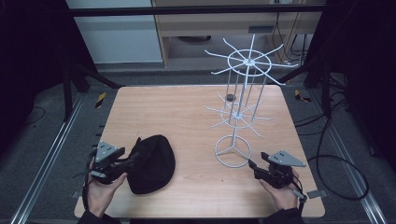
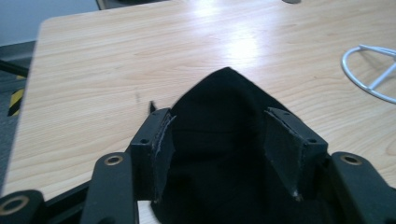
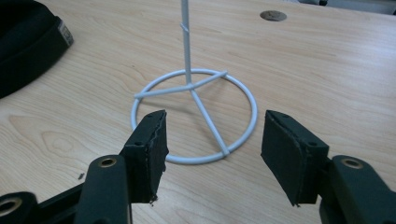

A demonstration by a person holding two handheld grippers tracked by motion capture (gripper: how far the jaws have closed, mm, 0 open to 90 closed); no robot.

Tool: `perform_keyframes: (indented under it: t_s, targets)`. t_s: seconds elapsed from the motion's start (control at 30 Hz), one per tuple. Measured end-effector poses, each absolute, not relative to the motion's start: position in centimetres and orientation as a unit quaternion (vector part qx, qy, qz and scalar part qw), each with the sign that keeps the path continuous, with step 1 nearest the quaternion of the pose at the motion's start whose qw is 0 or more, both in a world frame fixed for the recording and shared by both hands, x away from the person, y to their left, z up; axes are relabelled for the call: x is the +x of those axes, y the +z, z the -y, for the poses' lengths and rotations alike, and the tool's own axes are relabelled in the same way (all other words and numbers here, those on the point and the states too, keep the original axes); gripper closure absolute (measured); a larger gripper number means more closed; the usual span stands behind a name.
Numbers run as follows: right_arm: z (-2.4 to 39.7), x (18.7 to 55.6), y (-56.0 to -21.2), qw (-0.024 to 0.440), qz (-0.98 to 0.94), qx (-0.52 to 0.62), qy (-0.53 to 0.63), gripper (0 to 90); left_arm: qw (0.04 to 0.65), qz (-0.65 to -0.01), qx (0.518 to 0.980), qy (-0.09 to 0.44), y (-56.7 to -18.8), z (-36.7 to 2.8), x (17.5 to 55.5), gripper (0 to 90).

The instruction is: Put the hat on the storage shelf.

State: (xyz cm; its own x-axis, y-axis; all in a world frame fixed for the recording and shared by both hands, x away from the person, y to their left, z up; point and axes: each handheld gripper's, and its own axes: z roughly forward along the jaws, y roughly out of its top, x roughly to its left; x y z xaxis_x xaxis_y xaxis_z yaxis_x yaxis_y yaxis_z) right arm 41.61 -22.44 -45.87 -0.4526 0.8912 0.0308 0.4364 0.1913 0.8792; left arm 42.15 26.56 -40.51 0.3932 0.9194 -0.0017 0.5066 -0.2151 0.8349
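A: Where did the black cap (image 1: 152, 164) lie?

B: Flat on the wooden surface (image 1: 187, 116), near corner on the left side, well apart from the white wire rack (image 1: 240, 107). The left tool (image 1: 122, 164) was at its edge. In the left gripper view the cloth (image 2: 219, 140) ran between both pads, which stood apart with fabric filling the gap. Looked spread around a fold, not yet clamped on it.

A: Why that edge?

B: My guess: a soft cap has no firm body, so the rim nearest the hand gave the only bite.

A: And the right tool (image 1: 254, 167)?

B: Spread, holding nothing. It hovered low just beside the rack's ring base (image 3: 196, 116), pointed at it; the ring showed between the pads (image 3: 149, 144) but farther off, untouched.

A: Reason for waiting there?

B: Likely to steady the rack. It is light wire on a narrow ring, with prongs spread on two levels, so a cap hung on a prong might tip or spin it. Bracing the base would answer that.

A: Anything else on the surface?

B: A small dark round spot (image 3: 273, 15) behind the rack; could not tell what
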Motion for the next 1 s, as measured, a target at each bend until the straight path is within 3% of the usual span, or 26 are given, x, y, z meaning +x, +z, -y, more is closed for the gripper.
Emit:
perform_keyframes:
  t_s: [0.53,0.73,1.0]
  targets:
    - [23.1,42.2,-46.3,0.249,-0.737,0.469,0.419,38.8,0.341,-0.470,0.776,0.246,-42.2,-22.9,44.2,41.6]
    - [23.3,42.3,-46.5,0.245,-0.738,0.474,0.413,38.8,0.306,-0.481,0.786,0.239,-43.2,-22.9,44.8,47.1]
    - [23.1,42.4,-46.6,0.241,-0.741,0.473,0.411,38.8,0.287,-0.489,0.792,0.226,-43.4,-23.1,45.0,62.2]
